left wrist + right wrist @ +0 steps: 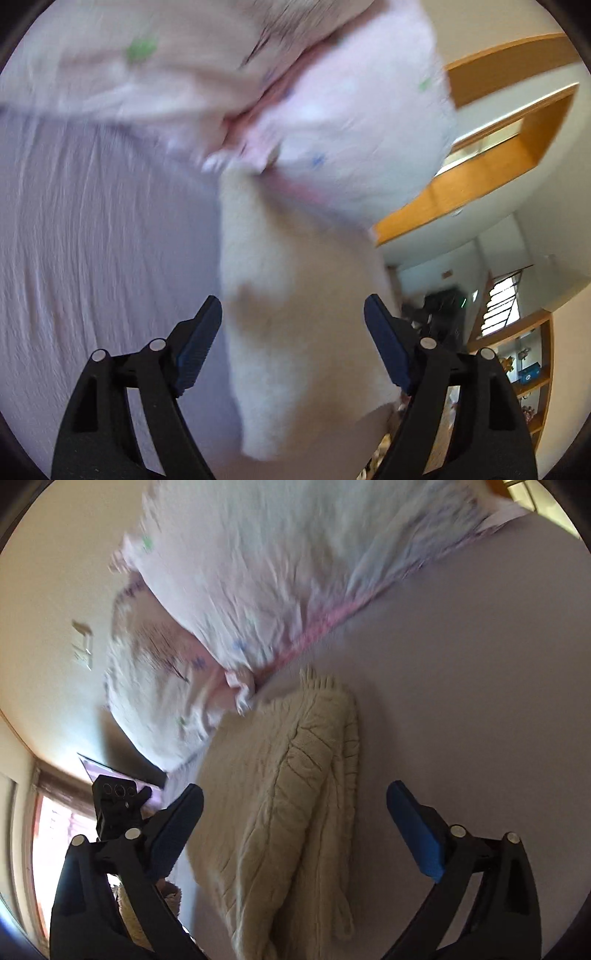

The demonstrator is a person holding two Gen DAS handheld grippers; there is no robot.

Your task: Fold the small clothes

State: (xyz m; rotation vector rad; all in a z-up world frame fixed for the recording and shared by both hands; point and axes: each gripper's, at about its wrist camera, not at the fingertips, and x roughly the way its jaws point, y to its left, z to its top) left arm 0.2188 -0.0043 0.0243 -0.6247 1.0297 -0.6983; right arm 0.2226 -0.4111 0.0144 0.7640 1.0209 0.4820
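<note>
- The left gripper (291,332) stands with its jaws spread wide and nothing pinched; its blue pads (197,350) lie on either side of a cream knitted garment (295,314) without pressing it.
- The right gripper (295,827) is likewise wide open and holds nothing, its blue pads (417,834) well apart over the same cream knitted garment (291,801).
- The cream garment, ribbed and cable-textured, lies folded lengthwise on the pale lilac bed sheet (480,683), running from the bottom of the right wrist view up toward the middle, with a ribbed cuff at its far end.
- A pale pink garment with small green and blue dots and a pink trim (258,583) sits just beyond the cream one; the two look to touch where the trim meets the cuff, though the blur makes this uncertain.
- In the left wrist view the same pink garment (332,110) is heavily blurred and fills the upper part of the frame, above the sheet (92,240).
- Wooden shelving (498,155) shows to the right in the left view.
- A second black gripper body with round lenses (118,801) shows at the left in the right view, in front of a bright window (59,830).
</note>
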